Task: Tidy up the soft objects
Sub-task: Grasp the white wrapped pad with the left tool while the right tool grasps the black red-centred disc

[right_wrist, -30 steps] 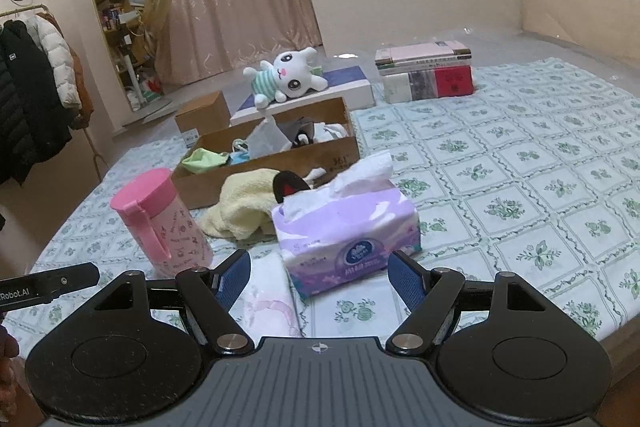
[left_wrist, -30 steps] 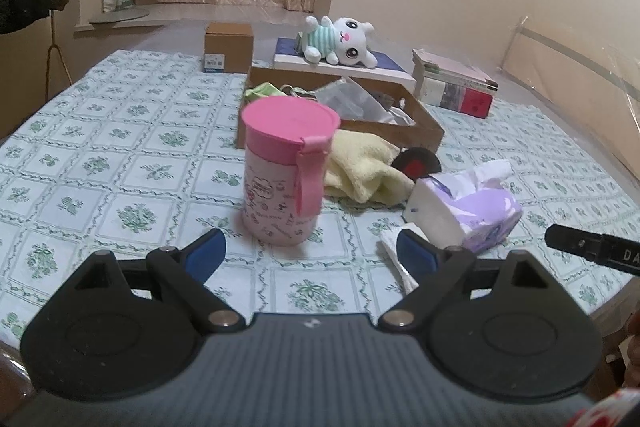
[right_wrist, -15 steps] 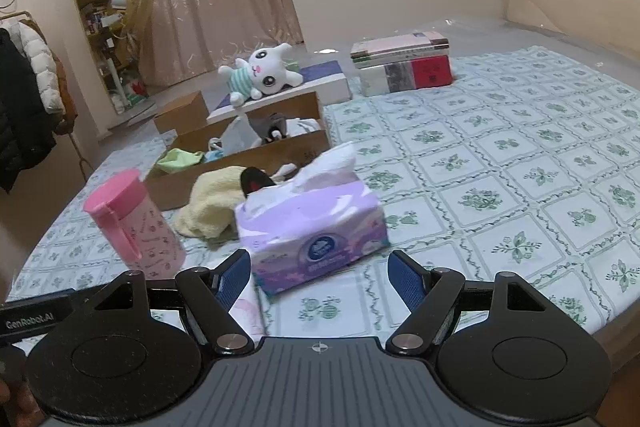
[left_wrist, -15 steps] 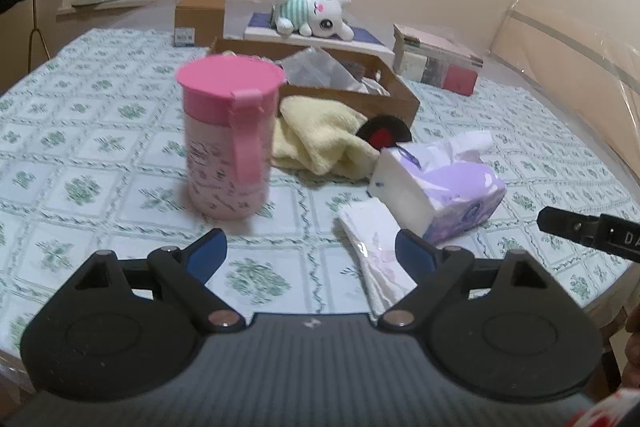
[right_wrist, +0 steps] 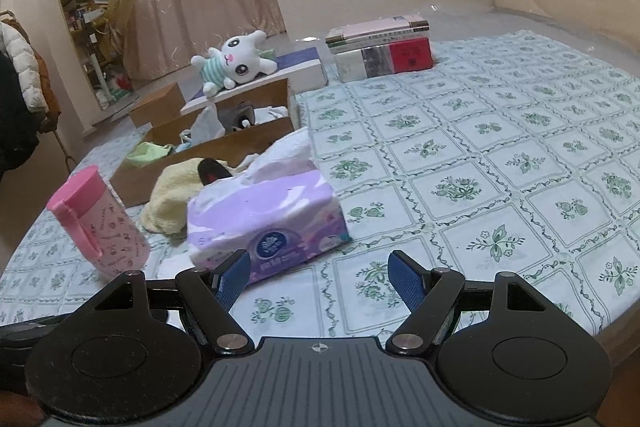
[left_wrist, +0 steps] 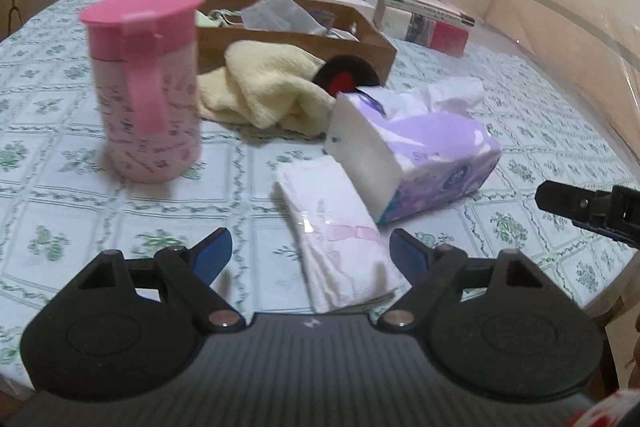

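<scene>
- Both tools were spread wide and held nothing. The left tool (left_wrist: 306,253) hung low over the desk (left_wrist: 48,131), with the near end of a flat white pack (left_wrist: 336,227) between its blue pads. The right tool (right_wrist: 318,271) hung just in front of the tissue pack (right_wrist: 268,219), with its left pad close to the pack's front.
- Little of the job looked done. Some soft bits already lay in the brown box (right_wrist: 208,151): a green cloth (right_wrist: 150,151), a crinkly bag and something grey and furry.
- Much was left, I think. The yellow towel (left_wrist: 264,91) lay in a heap outside the box, touching its front wall. The tissue pack leaned on the far end of the white pack. The bunny (right_wrist: 234,63) lay on a flat box behind the brown one.
- The towel looked thick, fluffy and floppy, with fat folds. A round black and red thing (left_wrist: 346,73) peeked out beside it; I could not tell what it was.
- The tissue pack was a squashy purple block in shiny wrap, with white tissue puffing out on top. It would bend if squeezed, I think.
- The white pack was thin, flat and shiny, with a pale pink bow mark.
- The pink cup (left_wrist: 146,83) was hard, smooth and round, with a lid and strap. It stood up straight, apart from the soft things.
- The books (right_wrist: 380,55) were hard and square, stacked far back on the desk.
</scene>
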Available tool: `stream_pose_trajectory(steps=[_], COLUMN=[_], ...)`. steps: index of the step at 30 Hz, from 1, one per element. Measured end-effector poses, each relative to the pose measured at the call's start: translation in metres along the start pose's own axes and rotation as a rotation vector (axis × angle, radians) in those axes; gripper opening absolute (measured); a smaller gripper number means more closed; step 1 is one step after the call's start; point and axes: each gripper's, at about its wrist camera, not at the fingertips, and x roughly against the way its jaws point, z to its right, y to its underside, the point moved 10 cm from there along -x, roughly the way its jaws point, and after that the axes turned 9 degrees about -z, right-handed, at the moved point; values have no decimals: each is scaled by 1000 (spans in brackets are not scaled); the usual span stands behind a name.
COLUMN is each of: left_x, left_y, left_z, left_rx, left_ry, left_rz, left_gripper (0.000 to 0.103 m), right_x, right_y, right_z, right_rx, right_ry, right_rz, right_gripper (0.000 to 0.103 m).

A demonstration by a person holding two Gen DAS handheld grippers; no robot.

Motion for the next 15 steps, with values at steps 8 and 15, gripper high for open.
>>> stream_pose_trajectory(steps=[8, 15], left_x=[-25, -38], left_y=[-1, 0], left_z=[14, 17], left_rx=[-6, -12], left_ry=[0, -13], left_rz=[-37, -48], left_gripper=[69, 64], right_x=[-11, -18], right_y=[0, 0], right_z=[10, 13], right_rx=[-7, -6], right_ry=[-3, -10], right_rz=[-18, -32], right_gripper=[75, 75])
